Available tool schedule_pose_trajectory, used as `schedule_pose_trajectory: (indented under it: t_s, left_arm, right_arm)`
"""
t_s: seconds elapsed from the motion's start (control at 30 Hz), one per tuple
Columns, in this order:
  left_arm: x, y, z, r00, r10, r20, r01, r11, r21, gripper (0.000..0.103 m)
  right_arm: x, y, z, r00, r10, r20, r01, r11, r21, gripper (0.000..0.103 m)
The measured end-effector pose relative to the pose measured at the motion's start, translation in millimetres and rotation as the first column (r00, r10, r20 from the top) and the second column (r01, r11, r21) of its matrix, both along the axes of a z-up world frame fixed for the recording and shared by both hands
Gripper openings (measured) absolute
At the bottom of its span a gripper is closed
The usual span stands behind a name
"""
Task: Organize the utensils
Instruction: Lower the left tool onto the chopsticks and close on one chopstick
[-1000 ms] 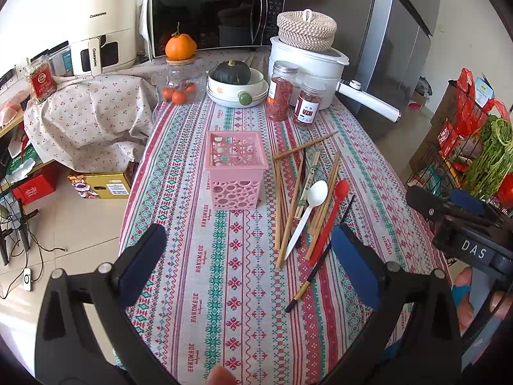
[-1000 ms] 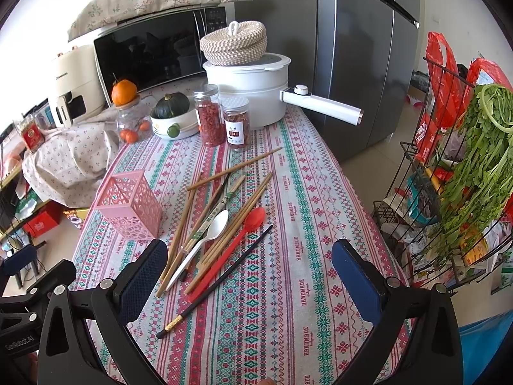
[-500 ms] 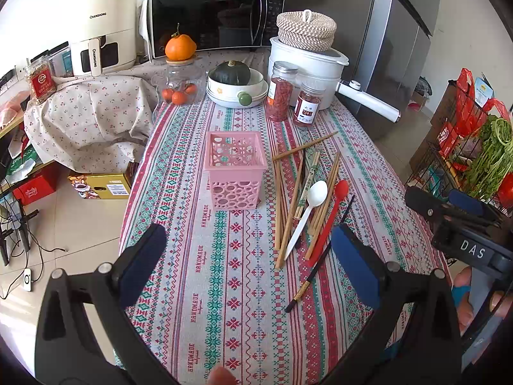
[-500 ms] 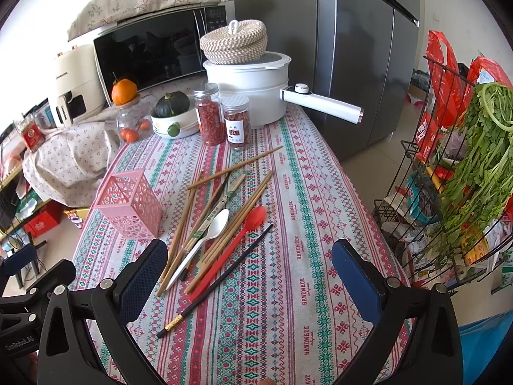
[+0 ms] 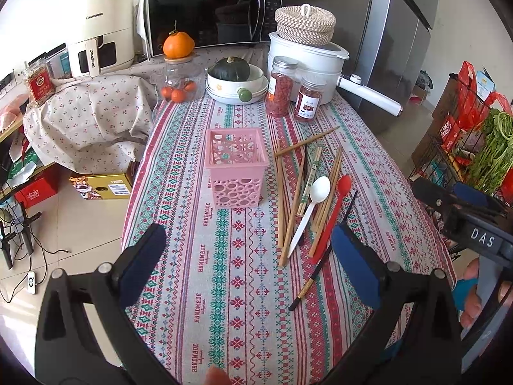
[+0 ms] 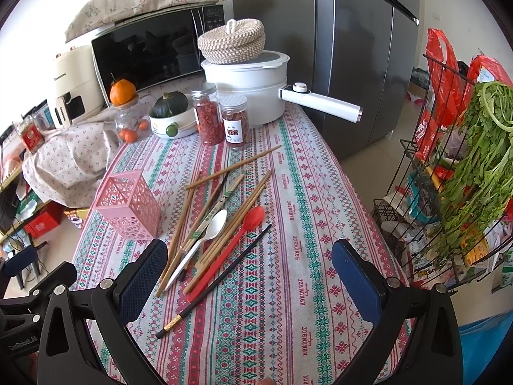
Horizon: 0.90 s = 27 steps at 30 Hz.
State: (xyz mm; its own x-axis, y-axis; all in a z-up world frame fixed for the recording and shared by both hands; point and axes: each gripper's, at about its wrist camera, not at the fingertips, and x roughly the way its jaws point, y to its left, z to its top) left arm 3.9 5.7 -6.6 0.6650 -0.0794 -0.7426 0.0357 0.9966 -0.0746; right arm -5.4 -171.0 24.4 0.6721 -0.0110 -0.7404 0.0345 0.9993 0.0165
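Note:
A pink perforated holder (image 5: 236, 168) (image 6: 128, 208) stands upright and empty on the patterned tablecloth. Right of it lies a loose pile: several wooden chopsticks (image 5: 290, 205) (image 6: 234, 166), a white plastic spoon (image 5: 312, 203) (image 6: 205, 237), a red spoon (image 5: 333, 210) (image 6: 237, 240) and a black chopstick with a gold end (image 5: 323, 256) (image 6: 218, 280). My left gripper (image 5: 247, 266) is open and empty over the near table edge. My right gripper (image 6: 250, 269) is open and empty, hovering near the pile's near ends.
At the table's far end stand two red-filled jars (image 5: 280, 86), a white pot with a long handle (image 5: 320, 64), a bowl with a green squash (image 5: 235, 78) and a glass jar under an orange (image 5: 178, 64). A wire rack with greens (image 6: 474, 166) stands right of the table.

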Motion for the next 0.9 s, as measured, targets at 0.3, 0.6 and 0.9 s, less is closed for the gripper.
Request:
schedule_pose_trajectory:
  t_s: [0.3, 0.6, 0.9]
  left_arm:
    - [29, -25, 15, 0.986, -0.164, -0.02, 0.164, 0.986, 0.03, 0.098]
    - [122, -76, -2, 0.924, -0.316, -0.216, 0.323, 0.946, -0.001, 0.059]
    - [232, -135, -63, 0.88, -0.334, -0.338, 0.373, 0.926, 0.056, 0.026]
  right_arm:
    - [42, -38, 13, 0.996, -0.049, -0.078, 0.053, 0.997, 0.057, 0.103]
    - [103, -71, -25, 0.97, -0.049, -0.24, 0.087, 0.985, 0.152, 0.076]
    - [132, -114, -76, 0.926, -0.103, -0.364, 0.178, 0.967, 0.18, 0.067]
